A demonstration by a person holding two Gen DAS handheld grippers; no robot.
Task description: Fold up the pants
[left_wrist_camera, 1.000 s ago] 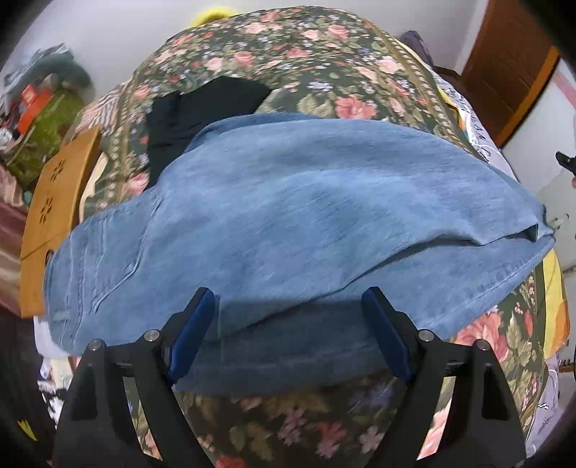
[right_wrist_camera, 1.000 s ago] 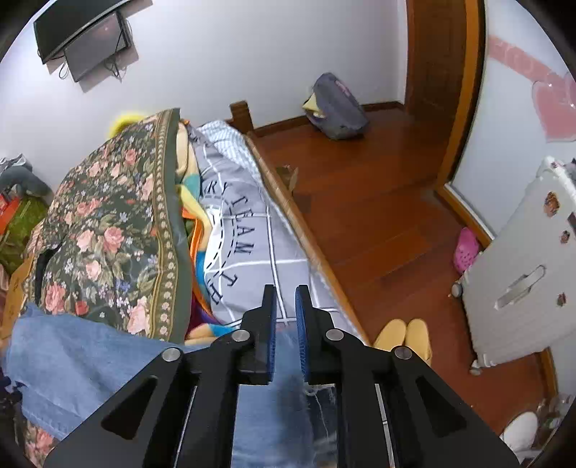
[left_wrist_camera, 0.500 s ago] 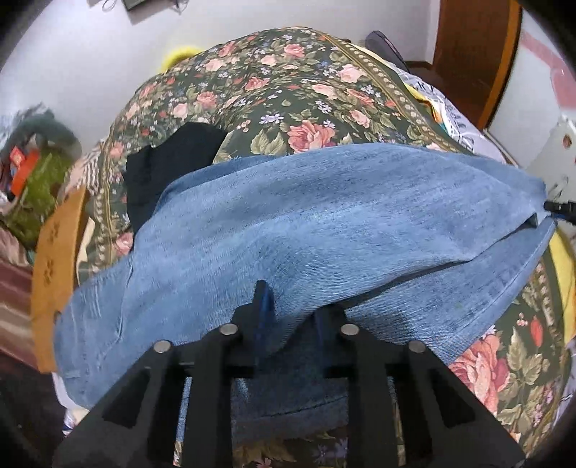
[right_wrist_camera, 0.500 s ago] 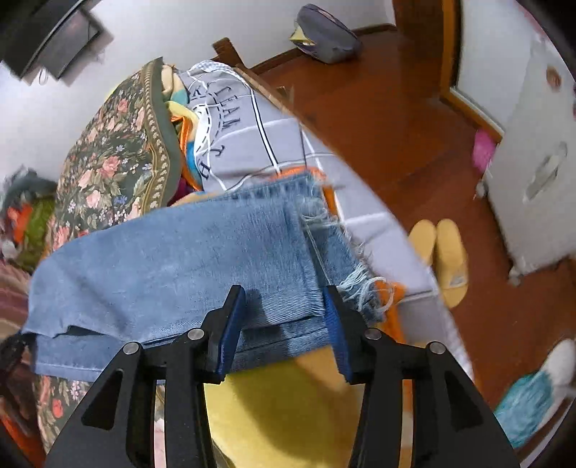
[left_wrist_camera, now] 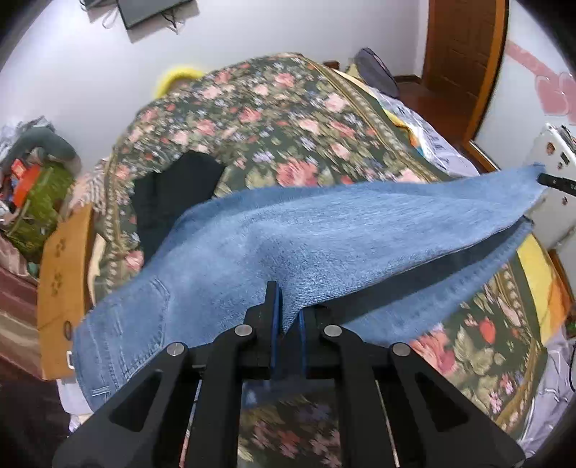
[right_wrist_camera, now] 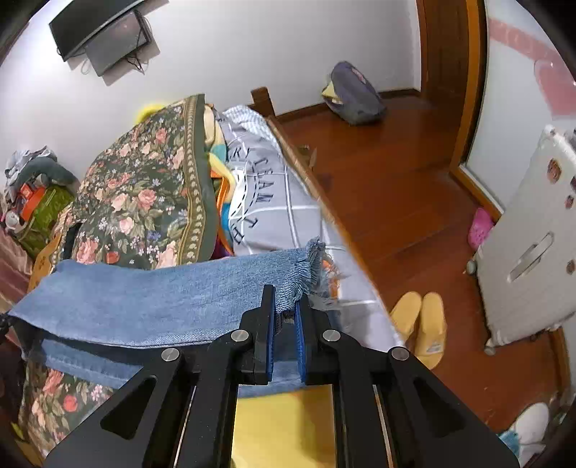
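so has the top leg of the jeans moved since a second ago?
Yes. The jeans' top leg has lifted: its frayed hem, pinched by the right gripper, now hangs above the floral blanket.

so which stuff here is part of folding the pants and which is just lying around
Part of the job:
- jeans
- left gripper, shut on the jeans
- right gripper, shut on the frayed hem
- floral blanket under the jeans

Just lying about:
- yellow slippers
- backpack
- black garment
- wall screen
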